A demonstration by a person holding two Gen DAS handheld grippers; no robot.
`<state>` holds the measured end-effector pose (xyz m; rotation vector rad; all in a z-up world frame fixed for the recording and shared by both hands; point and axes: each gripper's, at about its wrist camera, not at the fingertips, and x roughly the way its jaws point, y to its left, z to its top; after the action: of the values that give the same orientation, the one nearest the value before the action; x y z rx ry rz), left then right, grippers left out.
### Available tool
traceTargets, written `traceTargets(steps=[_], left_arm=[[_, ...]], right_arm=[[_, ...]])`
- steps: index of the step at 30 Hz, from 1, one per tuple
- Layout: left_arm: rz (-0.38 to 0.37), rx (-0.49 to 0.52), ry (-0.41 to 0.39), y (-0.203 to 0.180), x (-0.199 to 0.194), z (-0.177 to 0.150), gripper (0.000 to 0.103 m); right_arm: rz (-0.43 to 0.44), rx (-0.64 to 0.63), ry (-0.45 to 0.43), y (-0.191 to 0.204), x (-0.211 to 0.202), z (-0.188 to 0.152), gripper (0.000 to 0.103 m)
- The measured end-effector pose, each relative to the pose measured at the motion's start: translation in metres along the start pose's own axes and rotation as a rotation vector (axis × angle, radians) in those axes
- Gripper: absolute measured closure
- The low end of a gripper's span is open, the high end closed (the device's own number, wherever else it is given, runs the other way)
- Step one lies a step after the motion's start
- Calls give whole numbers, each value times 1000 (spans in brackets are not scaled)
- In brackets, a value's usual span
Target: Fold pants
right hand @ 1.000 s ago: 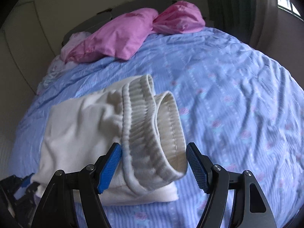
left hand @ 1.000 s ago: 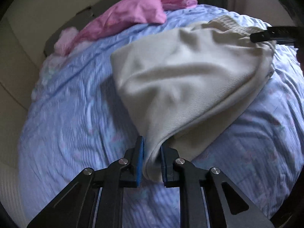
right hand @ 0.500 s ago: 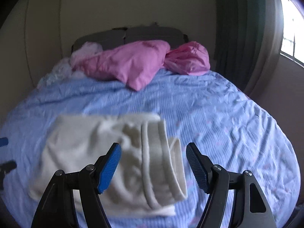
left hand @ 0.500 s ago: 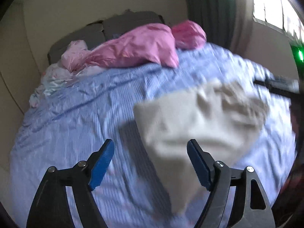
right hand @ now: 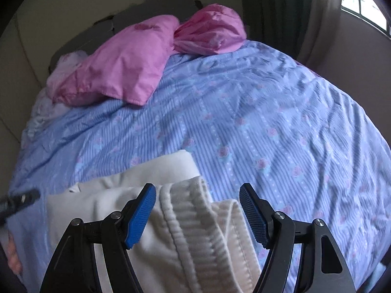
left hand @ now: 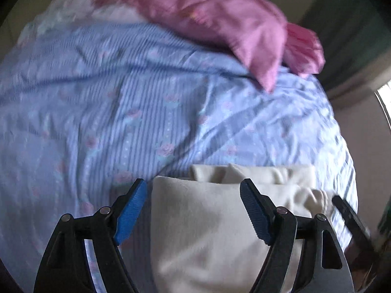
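The cream pants [left hand: 205,222] lie folded in a bundle on the blue striped bed sheet [left hand: 146,112]. My left gripper [left hand: 193,210] is open and empty above the smooth folded side. In the right wrist view the ribbed waistband of the pants [right hand: 190,234] lies on top at the near edge. My right gripper [right hand: 198,213] is open and empty just above the waistband. A finger of the right gripper shows at the lower right of the left wrist view [left hand: 352,222].
Two pink pillows [right hand: 122,66] [right hand: 210,29] lie at the head of the bed by a dark headboard [right hand: 146,7]. White crumpled bedding [right hand: 46,109] sits at the left. A dark curtain [right hand: 276,7] and a window [right hand: 366,2] are at the right.
My left gripper let go of the pants' edge and opened. The pants dropped onto the bed in a folded bundle. Both grippers now hover close over it.
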<state>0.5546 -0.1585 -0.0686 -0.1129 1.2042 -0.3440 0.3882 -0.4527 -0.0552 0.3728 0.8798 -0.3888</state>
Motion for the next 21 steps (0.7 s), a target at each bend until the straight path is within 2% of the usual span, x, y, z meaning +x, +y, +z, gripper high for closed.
traceTargets(steps=[3, 9, 10, 11, 13, 16, 17, 19, 21], left_arm=[[52, -26, 31, 3, 11, 0, 32], [125, -14, 20, 0, 18, 8, 32], [139, -13, 34, 0, 21, 9, 36], [160, -12, 50, -1, 24, 10, 55], [192, -18, 104, 2, 31, 9, 74], [202, -4, 101, 1, 28, 7, 77], [213, 9, 92, 0, 26, 7, 83], [254, 42, 73, -4, 20, 6, 84], [328, 142, 15, -15, 7, 7, 82]], right_arm=[[-26, -14, 25, 2, 10, 0, 32], [-27, -4, 39, -2, 20, 0, 32], [-25, -9, 35, -1, 20, -1, 32], [-28, -20, 34, 0, 21, -1, 32], [-27, -39, 31, 2, 21, -1, 32], [-27, -38, 33, 0, 22, 2, 32], [-27, -39, 32, -1, 22, 2, 32], [-18, -48, 35, -2, 21, 2, 32], [-16, -41, 39, -4, 21, 2, 32]])
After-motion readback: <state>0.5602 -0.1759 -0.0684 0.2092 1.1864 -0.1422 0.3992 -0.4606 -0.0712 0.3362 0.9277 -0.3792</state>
